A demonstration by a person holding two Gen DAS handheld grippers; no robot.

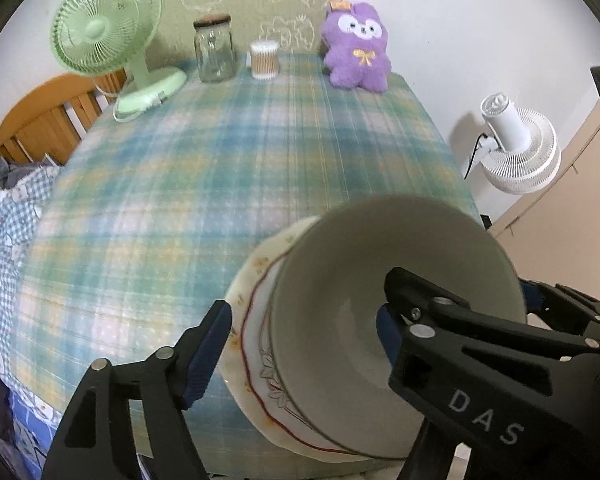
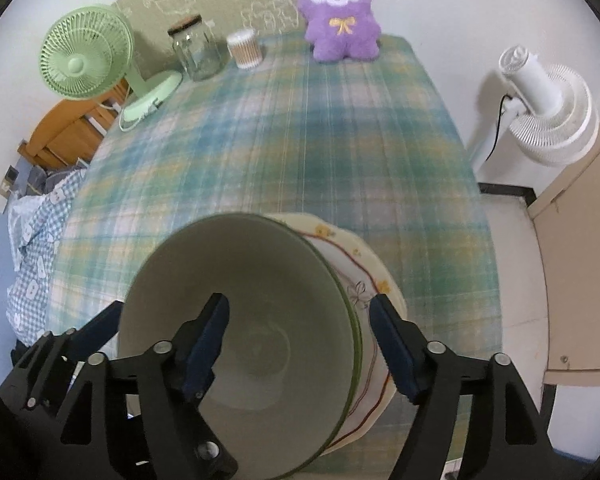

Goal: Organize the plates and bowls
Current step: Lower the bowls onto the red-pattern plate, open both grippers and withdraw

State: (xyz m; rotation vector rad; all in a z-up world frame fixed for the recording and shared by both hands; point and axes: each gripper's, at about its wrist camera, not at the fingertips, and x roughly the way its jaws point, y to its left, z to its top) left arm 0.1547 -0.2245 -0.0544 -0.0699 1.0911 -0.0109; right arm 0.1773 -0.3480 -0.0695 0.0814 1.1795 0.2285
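Observation:
A pale green-rimmed bowl point(image 1: 380, 280) sits on a cream plate point(image 1: 252, 280) with a red line and flowers, at the near edge of the plaid table. My left gripper point(image 1: 304, 336) is open, one finger left of the plate, the other inside the bowl. In the right wrist view the bowl point(image 2: 252, 280) and plate point(image 2: 364, 256) show too. My right gripper point(image 2: 300, 340) is open, its left finger inside the bowl and its right finger outside the rim over the plate. Another gripper's fingers point(image 2: 96, 328) show left of the bowl.
The plaid tablecloth point(image 1: 220, 152) covers the table. At the back stand a green fan point(image 1: 104, 32), a glass jar point(image 1: 214, 50), a cotton-swab tub point(image 1: 265, 59) and a purple plush toy point(image 1: 356, 48). A white fan point(image 1: 516, 148) stands beyond the right edge.

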